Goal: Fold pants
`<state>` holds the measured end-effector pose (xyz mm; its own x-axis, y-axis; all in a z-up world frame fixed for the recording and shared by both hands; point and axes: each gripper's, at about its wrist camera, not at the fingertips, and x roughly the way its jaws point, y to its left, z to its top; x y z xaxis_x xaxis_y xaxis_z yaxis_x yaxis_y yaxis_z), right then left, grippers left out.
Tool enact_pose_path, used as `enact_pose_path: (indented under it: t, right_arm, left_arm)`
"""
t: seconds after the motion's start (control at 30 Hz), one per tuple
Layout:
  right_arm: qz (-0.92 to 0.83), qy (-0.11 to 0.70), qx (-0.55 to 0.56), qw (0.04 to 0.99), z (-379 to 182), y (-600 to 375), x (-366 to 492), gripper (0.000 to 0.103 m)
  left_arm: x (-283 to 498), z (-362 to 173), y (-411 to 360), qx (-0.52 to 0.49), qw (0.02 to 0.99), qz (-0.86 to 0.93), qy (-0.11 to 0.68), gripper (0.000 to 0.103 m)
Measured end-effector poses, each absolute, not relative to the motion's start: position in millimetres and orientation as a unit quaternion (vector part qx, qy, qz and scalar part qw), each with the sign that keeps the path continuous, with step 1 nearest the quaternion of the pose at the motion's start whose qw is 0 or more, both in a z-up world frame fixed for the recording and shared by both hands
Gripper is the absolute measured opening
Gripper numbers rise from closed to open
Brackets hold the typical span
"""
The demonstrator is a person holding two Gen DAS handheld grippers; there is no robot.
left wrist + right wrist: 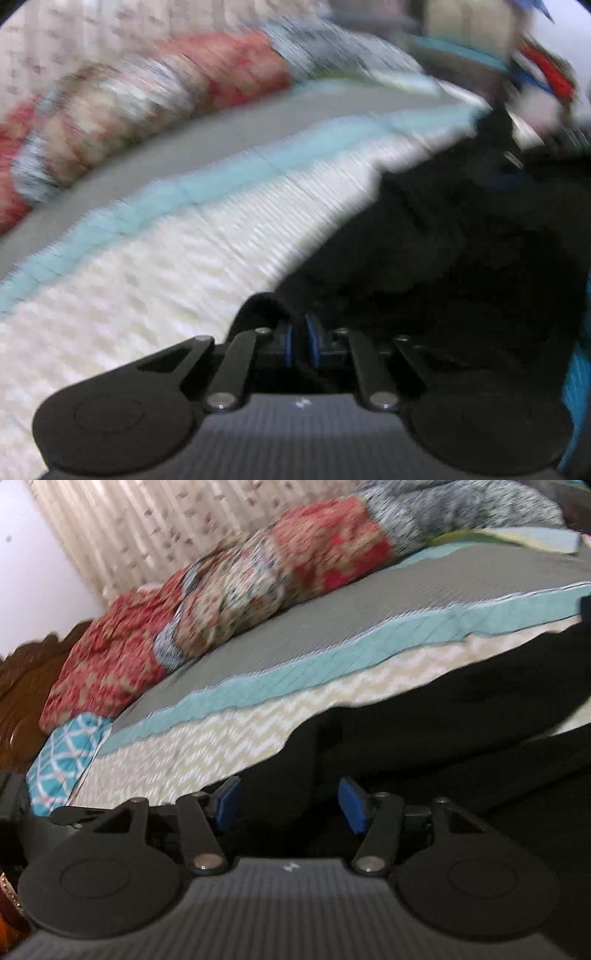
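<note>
My left gripper is pinched on the limp black pants lying on the bed, my right gripper gapes, and I'd grab a hem edge since the cloth sags.

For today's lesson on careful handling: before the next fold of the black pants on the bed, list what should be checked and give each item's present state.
1. Left hand-held gripper shut on the black pants: ok.
2. Right hand-held gripper gripping cloth: not ok, the jaws stand open.
3. Pants lying on the chevron bedspread: ok.
4. Left view sharp enough to judge: not ok, blurred.
5. Pants lying flat, no wrinkles: cannot tell.
</note>
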<state>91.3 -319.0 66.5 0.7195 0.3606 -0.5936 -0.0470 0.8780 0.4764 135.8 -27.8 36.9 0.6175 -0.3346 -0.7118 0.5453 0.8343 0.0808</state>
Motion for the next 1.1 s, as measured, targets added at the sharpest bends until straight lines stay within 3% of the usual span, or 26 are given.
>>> enact_pose_path:
  t: [0.17,0.3,0.5,0.63,0.8,0.97,1.07,1.1]
  right_arm:
    - [0.053,0.302,0.265,0.914,76,-361,92,0.060]
    - [0.019,0.290,0.289,0.912,69,-384,97,0.060]
    - [-0.044,0.322,0.277,0.904,50,-418,86,0.060]
    - [-0.109,0.306,0.240,0.915,71,-469,87,0.060]
    - [-0.172,0.295,0.198,0.919,94,-532,150,0.060]
    - [-0.217,0.351,0.186,0.892,80,-569,237,0.060]
    - [-0.251,0.402,0.198,0.858,53,-587,274,0.060]
    - [-0.269,0.421,0.196,0.844,40,-589,285,0.060]
  left_arm:
    - [184,82,58,0.009,0.949,-0.061,0.309,0.008]
    - [231,65,115,-0.091,0.936,0.059,0.334,0.008]
    - [256,8,99,-0.035,0.915,0.082,0.394,0.010]
    - [252,11,107,-0.038,0.918,0.076,0.388,0.011]
    - [261,12,109,-0.020,0.912,0.084,0.402,0.030]
    - [270,14,98,-0.005,0.904,0.096,0.417,0.035]
    - [273,14,82,0.022,0.909,0.082,0.408,0.058]
    - [275,10,76,0.036,0.907,0.082,0.412,0.059]
